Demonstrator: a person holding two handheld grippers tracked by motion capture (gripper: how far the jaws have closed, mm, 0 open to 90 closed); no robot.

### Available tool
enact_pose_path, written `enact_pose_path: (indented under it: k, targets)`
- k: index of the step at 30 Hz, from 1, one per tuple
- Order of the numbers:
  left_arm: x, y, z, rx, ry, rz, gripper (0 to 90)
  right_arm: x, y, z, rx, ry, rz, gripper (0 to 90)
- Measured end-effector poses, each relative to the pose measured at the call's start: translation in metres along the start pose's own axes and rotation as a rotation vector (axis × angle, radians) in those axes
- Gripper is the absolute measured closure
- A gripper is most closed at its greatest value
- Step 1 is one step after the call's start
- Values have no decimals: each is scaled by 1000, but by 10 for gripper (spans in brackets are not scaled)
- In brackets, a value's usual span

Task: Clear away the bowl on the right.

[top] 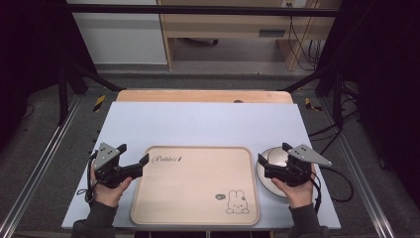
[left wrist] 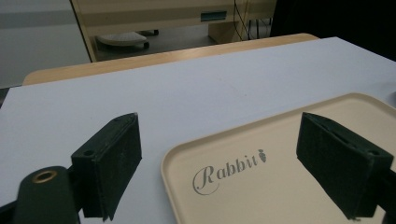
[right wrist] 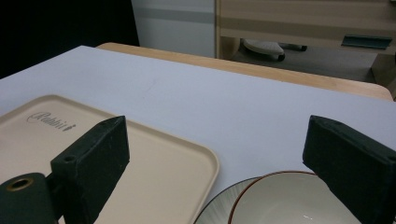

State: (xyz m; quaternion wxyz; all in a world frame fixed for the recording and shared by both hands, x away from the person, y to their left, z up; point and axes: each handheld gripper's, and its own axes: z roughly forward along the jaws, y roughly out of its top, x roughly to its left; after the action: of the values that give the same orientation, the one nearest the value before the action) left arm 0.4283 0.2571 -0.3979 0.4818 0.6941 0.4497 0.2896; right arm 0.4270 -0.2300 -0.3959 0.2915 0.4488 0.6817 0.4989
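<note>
Table (top: 208, 124): a pale lavender-white sheet over a wooden top, whose bare wood shows along the far edge. Grey floor and wooden furniture lie beyond.

Tray (top: 195, 186): beige, rounded corners, lying flat at the near middle of the table. "Rabbit" is printed in script by its far left corner, and a small rabbit drawing sits by its near right corner. Nothing lies on it.

Bowl (top: 271, 168): just off the tray's right edge, cream inside with a thin red-brown rim, resting on a plate (right wrist: 212, 210) with fine grey lines.

My left gripper (top: 134, 158): at the tray's far left corner, jaws set wide apart and gripping nothing. In the left gripper view one jaw is over the bare table and the other over the tray, the corner between them.

My right gripper (top: 272, 158): over the bowl, jaws likewise spread wide and gripping nothing. In the right gripper view the bowl's rim lies between them; I cannot tell whether either jaw touches it.
</note>
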Motion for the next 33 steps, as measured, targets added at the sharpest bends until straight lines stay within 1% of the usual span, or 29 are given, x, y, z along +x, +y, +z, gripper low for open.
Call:
enact_pose_path:
  k: [3, 4, 8, 13, 15, 16, 25, 29, 33]
  targets:
    - [0, 0, 0, 5, 2, 0, 136, 0, 0, 1, 4, 3, 0, 73]
    - [0, 0, 1, 6, 4, 1, 136, 0, -1, 1, 9, 1, -9, 73]
    - [1, -1, 2, 10, 9, 2, 135, 0, -1, 1, 12, 2, -7, 73]
    - [3, -4, 4, 19, 9, 6, 135, -3, 0, -1, 15, -19, 10, 81]
    - [3, -4, 4, 22, 10, 7, 135, -4, 0, -1, 17, -22, 2, 83]
    - [3, -5, 4, 23, 10, 5, 135, -4, 0, -2, 17, -25, 11, 84]
    - [6, -6, 5, 24, 7, -2, 137, -16, 3, -6, 26, -55, 34, 93]
    - [6, -7, 5, 27, 8, 1, 137, -19, 4, -8, 32, -64, 33, 94]
    - [7, -7, 6, 30, 10, 0, 137, -25, 6, -10, 27, -75, 34, 100]
